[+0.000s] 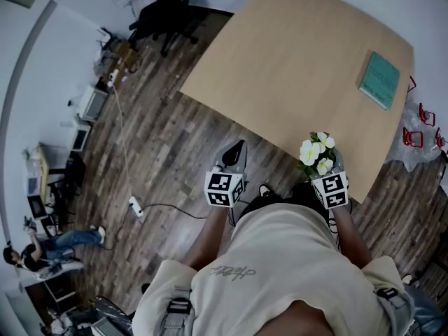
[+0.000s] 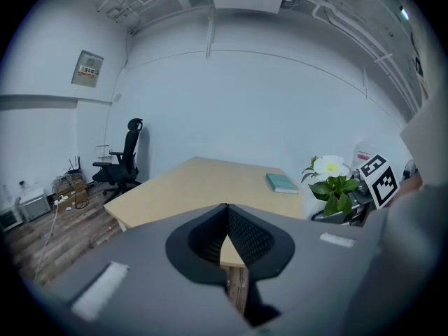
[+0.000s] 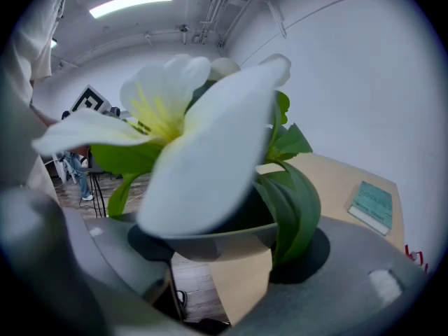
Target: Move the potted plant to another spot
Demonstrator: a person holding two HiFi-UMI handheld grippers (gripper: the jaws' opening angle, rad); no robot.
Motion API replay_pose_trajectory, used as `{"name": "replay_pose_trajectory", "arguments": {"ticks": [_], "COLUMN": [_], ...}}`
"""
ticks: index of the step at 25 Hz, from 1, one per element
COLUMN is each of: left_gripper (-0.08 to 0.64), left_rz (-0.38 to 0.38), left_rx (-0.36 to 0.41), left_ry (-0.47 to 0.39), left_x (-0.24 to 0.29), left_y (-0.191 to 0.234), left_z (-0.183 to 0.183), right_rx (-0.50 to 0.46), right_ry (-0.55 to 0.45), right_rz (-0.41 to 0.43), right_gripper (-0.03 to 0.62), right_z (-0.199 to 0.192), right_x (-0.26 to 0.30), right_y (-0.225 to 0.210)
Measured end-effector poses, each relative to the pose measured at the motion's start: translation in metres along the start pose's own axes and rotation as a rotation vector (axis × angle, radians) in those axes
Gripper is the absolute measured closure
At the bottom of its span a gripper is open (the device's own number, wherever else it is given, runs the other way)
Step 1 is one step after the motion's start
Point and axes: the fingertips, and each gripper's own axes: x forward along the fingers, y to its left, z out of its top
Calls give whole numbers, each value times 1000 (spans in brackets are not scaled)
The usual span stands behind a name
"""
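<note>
The potted plant (image 1: 316, 154), white flowers over green leaves in a dark grey pot, hangs just off the near corner of the wooden table (image 1: 301, 61). My right gripper (image 1: 320, 165) is shut on its pot. In the right gripper view a big white flower (image 3: 203, 138) fills the frame and the pot rim (image 3: 224, 236) sits between the grey jaws. My left gripper (image 1: 236, 150) is over the floor to the left of the plant, jaws shut together with nothing in them. From the left gripper view the plant (image 2: 334, 187) shows at the right.
A teal book (image 1: 379, 80) lies near the table's far right side. A black office chair (image 1: 162, 12) stands beyond the table. A power strip (image 1: 136, 207) and cable lie on the wood floor at left. A person (image 1: 42, 247) is at far left. Red objects (image 1: 416, 128) sit at right.
</note>
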Motion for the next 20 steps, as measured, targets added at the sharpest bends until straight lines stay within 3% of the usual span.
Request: {"name": "replay_pose_trajectory", "arguments": {"ticks": [9,20], "left_gripper": [543,543], "left_rz": [116,237], "left_rx": [-39,-129], "left_ry": [-32,-80], "left_x": [-71,-109], "left_y": [73,127], "left_z": [-31,-47], "right_rx": [-39,-114], "right_ry": [-19,-5], "right_rz": [81,141], "right_gripper": [241,241], "right_z": [29,65], "right_x": [45,74], "right_y": [74,106]}}
